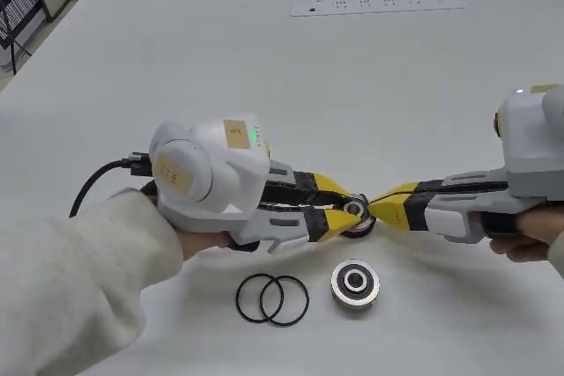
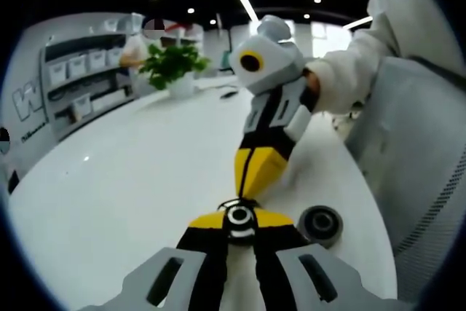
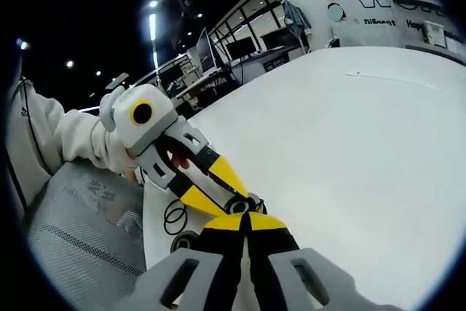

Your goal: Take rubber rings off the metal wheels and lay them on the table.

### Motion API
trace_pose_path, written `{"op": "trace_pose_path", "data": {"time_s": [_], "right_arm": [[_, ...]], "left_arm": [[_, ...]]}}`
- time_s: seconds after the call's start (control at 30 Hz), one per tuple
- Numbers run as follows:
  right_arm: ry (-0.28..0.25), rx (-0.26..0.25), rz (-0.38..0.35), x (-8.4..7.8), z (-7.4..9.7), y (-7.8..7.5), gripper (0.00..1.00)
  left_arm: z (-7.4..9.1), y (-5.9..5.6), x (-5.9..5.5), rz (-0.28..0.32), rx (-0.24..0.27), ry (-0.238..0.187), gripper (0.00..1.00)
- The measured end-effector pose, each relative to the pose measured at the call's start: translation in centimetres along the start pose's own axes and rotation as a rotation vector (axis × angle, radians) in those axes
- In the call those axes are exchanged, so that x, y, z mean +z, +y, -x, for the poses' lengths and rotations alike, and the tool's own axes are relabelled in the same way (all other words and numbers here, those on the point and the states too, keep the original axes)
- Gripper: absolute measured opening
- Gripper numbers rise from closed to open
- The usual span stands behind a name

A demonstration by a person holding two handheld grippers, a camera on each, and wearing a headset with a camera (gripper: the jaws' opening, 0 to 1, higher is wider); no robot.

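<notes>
- From above, the head view lays out the white table (image 1: 264,68). A white power strip (image 1: 379,4) lies at its far side, and a black cable (image 1: 92,184) trails from the back of the left gripper (image 1: 352,214).
- The same view gives the clearest look at two black rubber rings (image 1: 261,300). They lie flat and overlapping on the table near the person, just left of a second metal wheel (image 1: 355,283), which also lies flat and apart from both grippers.
- The left gripper view adds the room beyond the table: a potted plant (image 2: 171,63) and shelves with bins (image 2: 80,78). A light sleeve (image 2: 342,78) sits behind the right gripper (image 2: 255,174).
- The right gripper view looks the other way, at the left gripper's white body. The rings lie on the table beneath it, and a grey mesh chair back (image 3: 80,223) is to the side.
- The left gripper's yellow-tipped jaws are closed narrowly on a metal wheel (image 2: 239,215), one jaw on each side, holding it above the table.
- The right gripper's jaws are pressed together, with only a thin dark line between them. Their tips touch the rim of the held wheel. Whether they pinch a rubber ring there cannot be told.
</notes>
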State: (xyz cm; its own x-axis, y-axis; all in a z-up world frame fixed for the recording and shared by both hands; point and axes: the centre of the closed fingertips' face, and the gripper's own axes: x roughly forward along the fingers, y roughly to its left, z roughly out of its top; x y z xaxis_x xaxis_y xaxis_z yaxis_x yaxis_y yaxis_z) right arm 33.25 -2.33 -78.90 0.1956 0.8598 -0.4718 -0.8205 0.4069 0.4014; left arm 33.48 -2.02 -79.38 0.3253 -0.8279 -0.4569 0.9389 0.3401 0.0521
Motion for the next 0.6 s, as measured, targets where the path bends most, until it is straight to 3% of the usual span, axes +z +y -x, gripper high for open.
{"op": "trace_pose_path", "data": {"time_s": [0.43,0.6], "right_arm": [[-0.013,-0.004,0.016,0.43,-0.06,-0.02,0.0],[-0.016,-0.008,0.002,0.38,-0.05,-0.19,0.0]], "left_arm": [[-0.04,0.01,0.07,-0.015,0.006,0.007,0.13],[-0.08,0.11,0.09,0.008,0.013,0.012,0.14]]}}
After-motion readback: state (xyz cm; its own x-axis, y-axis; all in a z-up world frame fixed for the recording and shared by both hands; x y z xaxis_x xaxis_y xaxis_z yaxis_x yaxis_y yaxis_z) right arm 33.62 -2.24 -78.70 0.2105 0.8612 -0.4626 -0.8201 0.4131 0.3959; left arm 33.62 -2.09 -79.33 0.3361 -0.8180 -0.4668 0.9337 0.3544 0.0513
